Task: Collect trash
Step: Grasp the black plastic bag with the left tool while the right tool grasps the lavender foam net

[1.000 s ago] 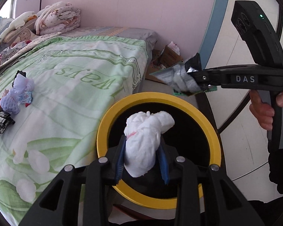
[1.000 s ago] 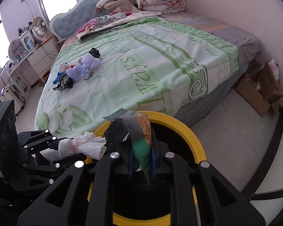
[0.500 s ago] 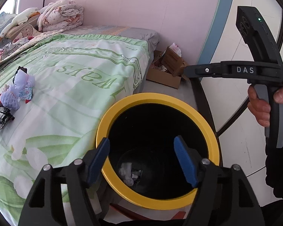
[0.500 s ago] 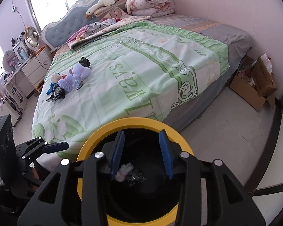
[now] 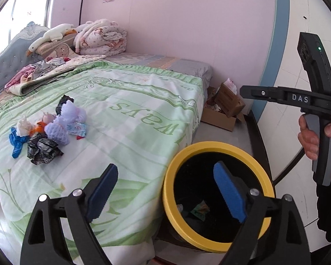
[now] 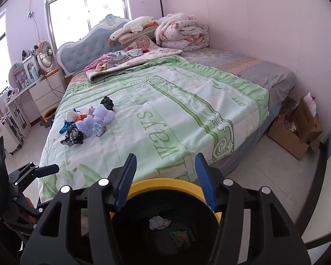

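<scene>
1. Left gripper (image 5: 165, 190) jaws spread wide, empty; right gripper (image 6: 165, 181) same, empty.
2. Yellow-rimmed bin (image 5: 172, 201) at bed foot, holds a tissue wad (image 6: 159, 222) and a wrapper (image 6: 181, 235).
3. Between picks, I judge; next reach to 10 o'clock for trash pile (image 5: 45, 133) on bed (image 5: 143, 119).

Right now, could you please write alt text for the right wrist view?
The open right gripper hangs above a yellow-rimmed bin holding a white tissue. Beyond lies a green bed with a trash pile.
</scene>
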Demonstrator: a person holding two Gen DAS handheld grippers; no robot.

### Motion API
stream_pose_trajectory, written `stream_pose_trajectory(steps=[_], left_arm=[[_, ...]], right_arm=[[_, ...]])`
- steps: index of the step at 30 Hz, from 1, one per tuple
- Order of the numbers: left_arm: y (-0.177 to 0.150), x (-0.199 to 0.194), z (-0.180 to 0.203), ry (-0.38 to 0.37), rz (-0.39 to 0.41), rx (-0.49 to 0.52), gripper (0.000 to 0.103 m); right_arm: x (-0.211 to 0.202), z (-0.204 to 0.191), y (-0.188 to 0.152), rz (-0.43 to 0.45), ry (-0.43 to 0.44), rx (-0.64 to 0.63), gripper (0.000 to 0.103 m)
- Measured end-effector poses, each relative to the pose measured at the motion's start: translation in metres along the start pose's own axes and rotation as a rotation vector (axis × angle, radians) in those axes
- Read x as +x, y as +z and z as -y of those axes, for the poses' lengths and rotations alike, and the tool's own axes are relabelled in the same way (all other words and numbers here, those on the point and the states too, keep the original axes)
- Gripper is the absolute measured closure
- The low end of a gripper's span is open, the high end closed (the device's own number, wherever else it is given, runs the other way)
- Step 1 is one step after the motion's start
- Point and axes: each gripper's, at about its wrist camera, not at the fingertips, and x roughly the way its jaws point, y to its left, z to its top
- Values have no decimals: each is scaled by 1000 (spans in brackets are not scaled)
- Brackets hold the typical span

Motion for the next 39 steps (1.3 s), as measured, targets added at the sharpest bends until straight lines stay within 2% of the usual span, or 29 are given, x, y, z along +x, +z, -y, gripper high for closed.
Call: stream_pose_trajectory(steps=[6, 11, 17, 25, 32, 37, 39], left_arm=[[10, -20, -43, 81, 64, -71, 11], [14, -35, -81, 184, 114, -116, 8], [10, -39, -130, 270, 122, -188, 8], [-3, -14, -178, 307, 85, -271, 8], [-5, 26, -207, 317, 34, -321, 8], [-4, 41, -224, 327, 31, -359, 8], [-5, 45, -227, 336, 31, -368, 8]], right_arm=[[16, -34, 20, 56, 81, -47, 40], [40, -62, 38, 75, 131, -60, 33], [78, -96, 55, 61, 178, -77, 31], [155, -141, 71, -25, 243, -115, 31], [234, -167, 93, -87, 345, -101, 31], [285, -180, 111, -124, 378, -95, 31], [301, -188, 115, -135, 364, -126, 31]])
